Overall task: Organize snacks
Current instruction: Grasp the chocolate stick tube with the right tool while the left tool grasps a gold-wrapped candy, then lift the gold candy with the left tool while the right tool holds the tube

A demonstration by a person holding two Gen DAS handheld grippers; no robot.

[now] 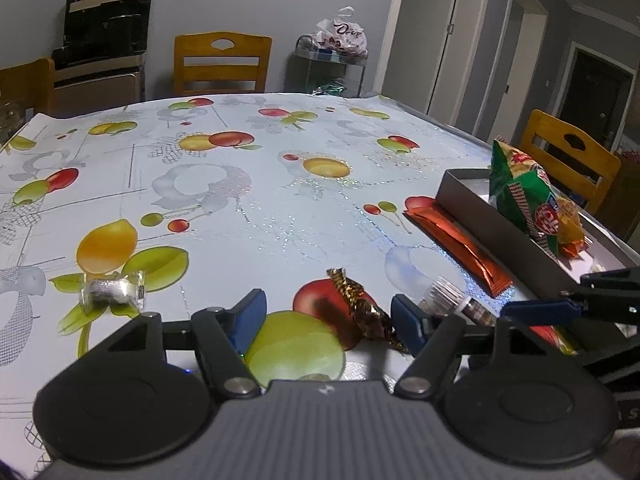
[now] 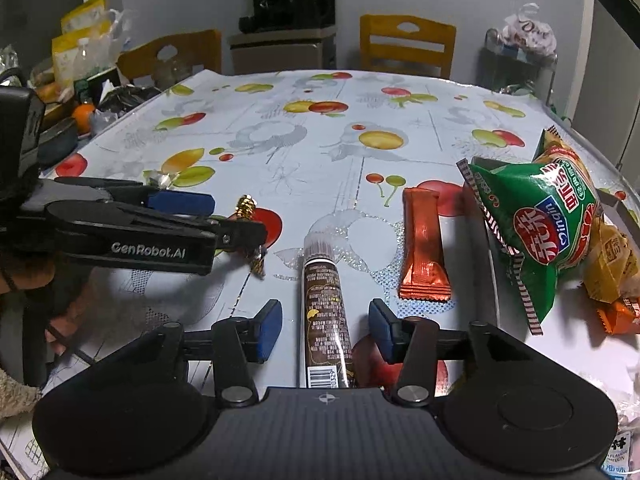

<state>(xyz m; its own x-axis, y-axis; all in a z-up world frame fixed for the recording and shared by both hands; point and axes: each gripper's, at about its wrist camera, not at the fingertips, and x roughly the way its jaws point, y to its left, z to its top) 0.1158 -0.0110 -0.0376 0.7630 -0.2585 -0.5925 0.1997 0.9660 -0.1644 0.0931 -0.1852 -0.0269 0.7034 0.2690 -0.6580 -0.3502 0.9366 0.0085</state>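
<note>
One "GenRobot.AI" mark on left claw (image 2: 224, 216)

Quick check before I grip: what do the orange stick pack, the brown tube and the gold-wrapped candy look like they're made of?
Orange stick pack: looks like metallised foil film, glossy, with crimped serrated ends.
Brown tube: apparently clear, shiny plastic wrap over brown contents, with a ridged clear cap; whether rigid or soft is unclear.
Gold-wrapped candy: crinkled, shiny, patterned twist wrap, probably foil or cellophane, with flared twisted ends.

Place: a home dining room
Table: fruit-print cloth (image 1: 240, 208) fills mid-frame
Seating: wooden chairs (image 1: 222, 63) — upper middle
Beyond: interior doors (image 1: 452, 36) — upper right
</note>
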